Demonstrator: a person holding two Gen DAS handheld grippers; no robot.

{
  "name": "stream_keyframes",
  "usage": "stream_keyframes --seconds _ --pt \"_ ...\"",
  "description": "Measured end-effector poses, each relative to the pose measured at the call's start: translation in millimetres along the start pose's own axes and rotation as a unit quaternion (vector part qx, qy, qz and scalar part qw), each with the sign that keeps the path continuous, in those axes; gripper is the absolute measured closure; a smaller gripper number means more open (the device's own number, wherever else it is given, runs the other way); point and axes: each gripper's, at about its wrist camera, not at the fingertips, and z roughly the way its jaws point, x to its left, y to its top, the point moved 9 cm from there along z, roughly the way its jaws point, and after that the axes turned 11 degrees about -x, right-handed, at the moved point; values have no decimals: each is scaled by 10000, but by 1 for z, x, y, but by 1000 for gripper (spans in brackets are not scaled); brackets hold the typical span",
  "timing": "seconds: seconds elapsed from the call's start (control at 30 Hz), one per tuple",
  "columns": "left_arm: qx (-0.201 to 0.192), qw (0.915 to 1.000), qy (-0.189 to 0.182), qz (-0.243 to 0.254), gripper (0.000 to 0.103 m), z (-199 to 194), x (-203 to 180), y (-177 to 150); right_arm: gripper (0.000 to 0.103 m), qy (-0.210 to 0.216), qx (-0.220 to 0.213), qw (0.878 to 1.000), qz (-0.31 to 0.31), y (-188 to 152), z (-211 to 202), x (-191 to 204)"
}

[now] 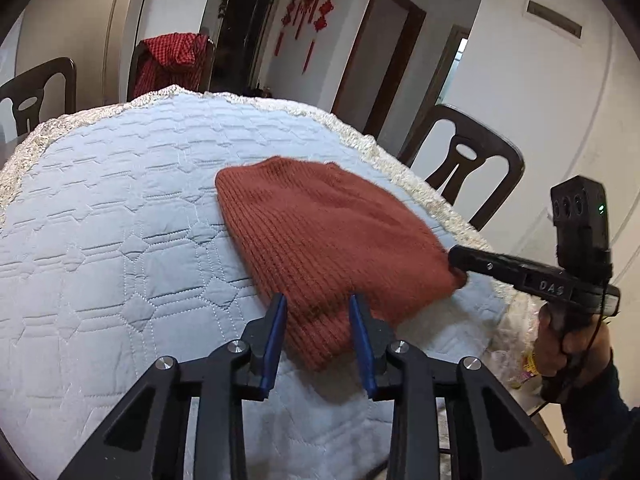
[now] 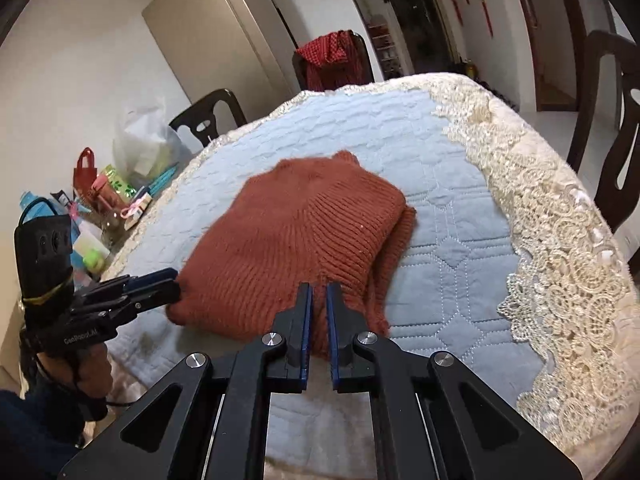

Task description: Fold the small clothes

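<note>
Rust knit garment (image 1: pixel 320 236) lies folded on the quilted blue table cover (image 1: pixel 120 220), both tongs at its near edge.

The knit lies on the cover's right half, toward the lace border (image 2: pixel 560 240). It looks soft, light and limp, with a fuzzy ribbed surface that should give friction rather than slip; I judge it will sag and unfold unless lifted by doubled edges or corners. Its long axis runs from the near edge diagonally away toward the cover's far side, ribs following it. The left gripper (image 1: pixel 318 300) stands part-open astride the near hem; whether its pads press the cloth I cannot tell. The right gripper (image 2: pixel 319 288) is nearly clenched at the near right corner, seemingly pinching a thin fold there.
</note>
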Motion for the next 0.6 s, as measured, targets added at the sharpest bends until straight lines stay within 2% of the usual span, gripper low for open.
stream_keyframes --seconds 0.07,0.13,0.2,0.37,0.4,0.5,0.6 --pt "-19 9999 -77 63 72 0 -5 -1 98 -9 13 10000 -37 -3 -2 0" --pt "181 9997 -133 12 72 11 -6 -12 98 -133 170 9998 -50 -10 5 -7" --pt "297 9995 -111 -12 72 21 -4 -21 98 -82 178 9998 43 -15 9 -10" --pt "259 9995 -147 -81 72 15 -2 -17 97 -74 195 9998 61 -13 6 -9" --pt "227 9996 -132 -103 72 12 -1 -15 95 -45 190 9998 73 -12 5 -8" --pt "91 9999 43 -120 71 4 5 -6 94 45 112 9997 215 -6 0 -6" --pt "8 9993 283 -253 61 5 15 5 91 130 34 9996 263 0 -3 -2"
